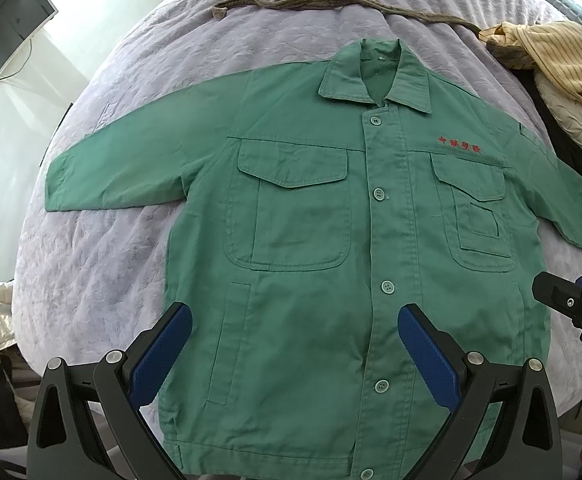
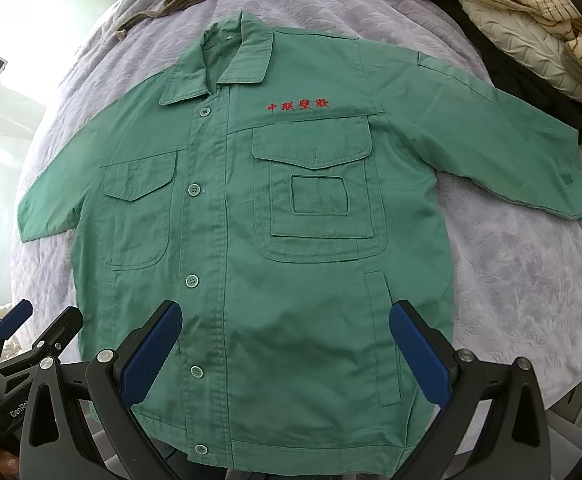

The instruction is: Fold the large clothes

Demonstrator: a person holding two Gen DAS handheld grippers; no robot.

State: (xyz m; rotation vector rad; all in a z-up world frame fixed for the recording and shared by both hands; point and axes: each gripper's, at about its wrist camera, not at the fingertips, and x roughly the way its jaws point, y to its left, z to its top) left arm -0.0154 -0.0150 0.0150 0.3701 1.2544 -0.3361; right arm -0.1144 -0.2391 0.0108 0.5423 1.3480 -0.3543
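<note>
The jacket (image 1: 331,240) lies flat on the bedspread (image 1: 111,240), clothes pile (image 1: 563,72) behind.

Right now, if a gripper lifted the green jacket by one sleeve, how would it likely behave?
The green jacket lies flat with soft creases, so it would probably drape and sag. Its woven fabric looks matte, likely not slippery. Spread across the quilted bedspread, it may drag when pulled.

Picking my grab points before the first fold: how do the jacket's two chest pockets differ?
The plain chest pocket is a single pouch with nothing above it. The badge-window chest pocket carries a stitched rectangle and smaller layered pocket, with red embroidery above. Both are green, flapped and lying flat.
</note>
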